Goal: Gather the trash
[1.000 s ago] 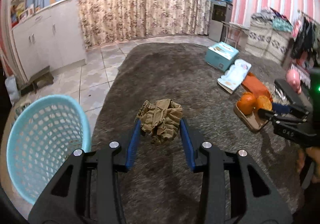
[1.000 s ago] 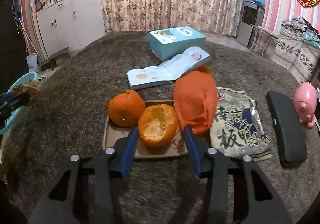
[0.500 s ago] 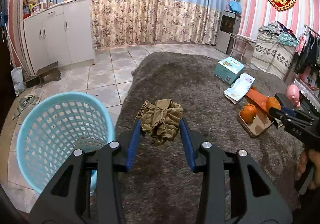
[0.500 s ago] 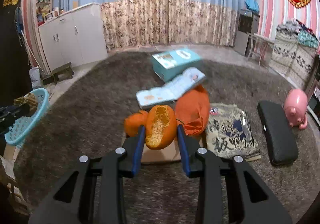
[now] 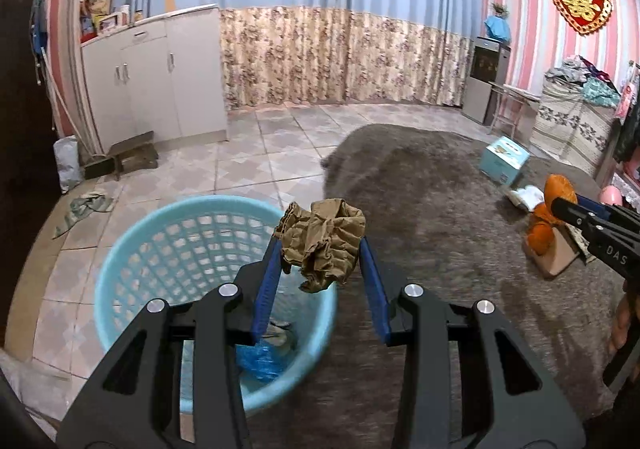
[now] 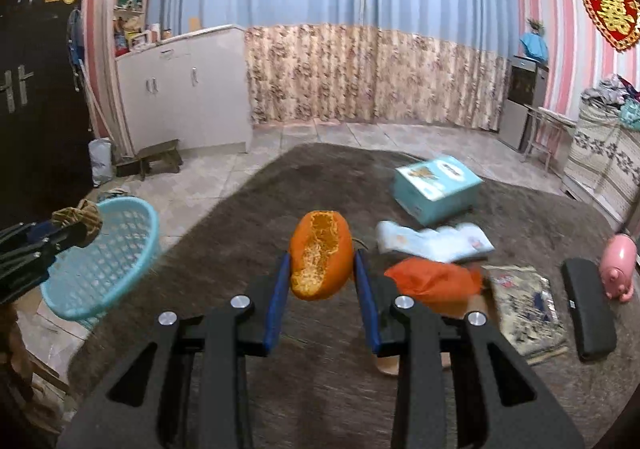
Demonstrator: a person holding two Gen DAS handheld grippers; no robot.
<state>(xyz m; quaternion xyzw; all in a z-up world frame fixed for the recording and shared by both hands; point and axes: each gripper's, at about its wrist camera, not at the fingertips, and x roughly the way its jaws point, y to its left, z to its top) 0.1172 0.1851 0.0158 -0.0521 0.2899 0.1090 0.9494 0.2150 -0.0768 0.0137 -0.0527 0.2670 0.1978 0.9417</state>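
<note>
- Left gripper [image 5: 320, 259]: both blue pads clamp a crumpled brown paper wad [image 5: 322, 243], carried in the air above the near-right rim of the light-blue basket [image 5: 132, 245].
- The basket stands on the tiled floor just beside the edge of the grey rug [image 5: 448, 217]; blue and pale scraps lie at its bottom.
- Right gripper [image 6: 322, 269]: jaws have just been closing and now pinch an orange peel half [image 6: 322, 255], pith side facing the camera, lifted clear of the rug, well to the right of the basket.
- Farther from the basket, on the rug: an orange bag [image 6: 434, 283], a pale booklet [image 6: 436, 243], a teal box [image 6: 436, 187].
</note>
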